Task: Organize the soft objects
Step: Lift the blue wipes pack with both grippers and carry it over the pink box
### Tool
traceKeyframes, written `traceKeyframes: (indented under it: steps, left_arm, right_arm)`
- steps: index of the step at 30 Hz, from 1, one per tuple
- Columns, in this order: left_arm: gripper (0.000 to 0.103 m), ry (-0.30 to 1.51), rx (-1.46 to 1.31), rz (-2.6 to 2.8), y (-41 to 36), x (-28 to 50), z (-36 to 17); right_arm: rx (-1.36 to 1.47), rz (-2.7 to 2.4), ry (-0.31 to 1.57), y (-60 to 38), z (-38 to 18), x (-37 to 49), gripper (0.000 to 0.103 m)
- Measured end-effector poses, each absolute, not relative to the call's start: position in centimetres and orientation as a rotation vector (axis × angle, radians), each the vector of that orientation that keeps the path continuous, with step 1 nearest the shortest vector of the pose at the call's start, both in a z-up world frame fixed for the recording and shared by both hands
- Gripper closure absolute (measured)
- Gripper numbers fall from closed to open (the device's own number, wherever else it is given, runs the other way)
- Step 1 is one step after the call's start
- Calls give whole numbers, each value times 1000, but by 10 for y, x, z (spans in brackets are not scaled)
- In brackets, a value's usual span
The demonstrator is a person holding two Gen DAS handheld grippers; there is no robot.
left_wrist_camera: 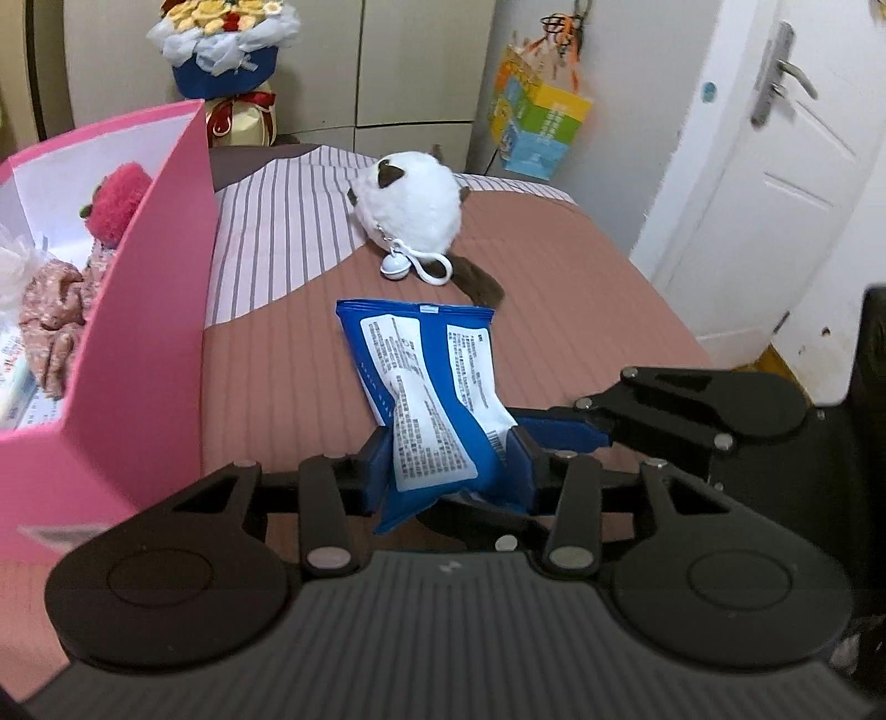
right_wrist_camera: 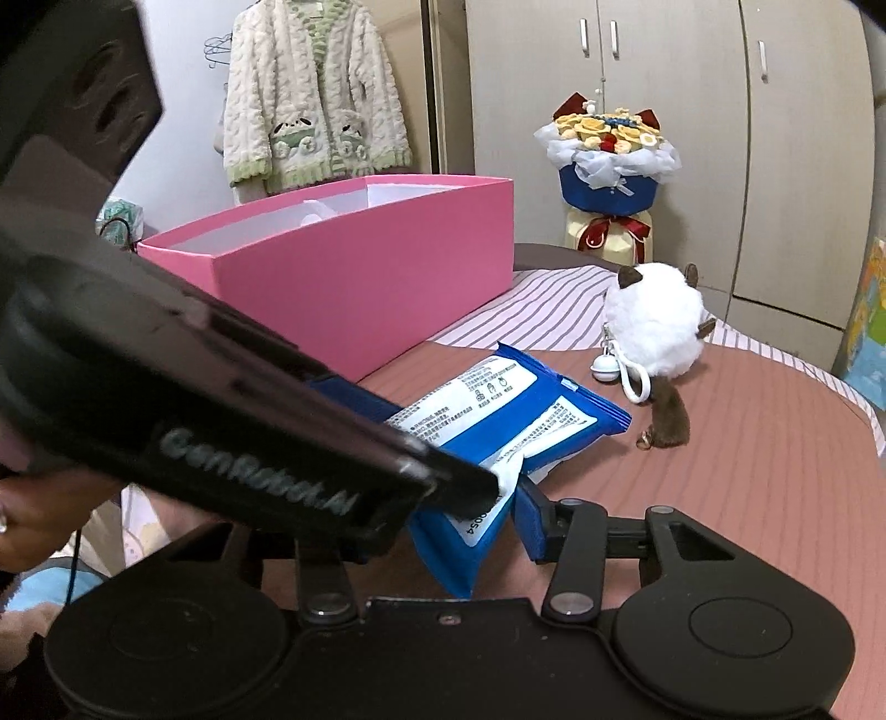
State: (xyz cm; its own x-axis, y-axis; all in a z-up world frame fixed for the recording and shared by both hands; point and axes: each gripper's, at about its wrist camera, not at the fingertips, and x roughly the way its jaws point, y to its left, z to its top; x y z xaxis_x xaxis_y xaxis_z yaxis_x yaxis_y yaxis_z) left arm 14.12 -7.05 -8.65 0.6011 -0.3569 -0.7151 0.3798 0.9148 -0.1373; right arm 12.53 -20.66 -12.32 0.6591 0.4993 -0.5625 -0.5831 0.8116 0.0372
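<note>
A blue and white soft pack of wipes lies over the bed, its near end pinched between the blue pads of my left gripper, which is shut on it. My right gripper comes in from the right; in the left wrist view its blue finger touches the pack's right side. In the right wrist view the pack sits between its fingers, but the left gripper hides the left one, so its grip is unclear. A white plush cat with a bell and clip lies beyond. A pink box at the left holds a red plush and floral cloth.
A flower bouquet stands behind the box by the wardrobe. A colourful paper bag hangs at the back. A white door is at the right. The bed cover is brown with a striped part. A fleece jacket hangs on the wall.
</note>
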Motion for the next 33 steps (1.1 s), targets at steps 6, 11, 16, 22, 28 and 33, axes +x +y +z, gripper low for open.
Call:
traceKeyframes:
  steps: [6, 11, 16, 22, 28, 33]
  left_arm:
    - [61, 782, 54, -438, -62, 113, -75]
    - [61, 758, 68, -452, -53, 90, -61]
    - [61, 759, 67, -479, -38, 66, -44]
    - [60, 775, 57, -500, -9, 38, -17]
    - [60, 746, 77, -457, 18, 17, 6]
    - [60, 704, 73, -406, 42, 18, 21]
  right_arm:
    - [-186, 614, 557, -197, -115, 97, 51]
    - [-223, 607, 534, -188, -102, 73, 51]
    - [-269, 604, 532, -175, -83, 46, 51]
    - [-348, 635, 541, -152, -57, 14, 51]
    - [-421, 696, 489, -122, -35, -8, 51]
    - [-429, 736, 438, -100, -22, -4, 51]
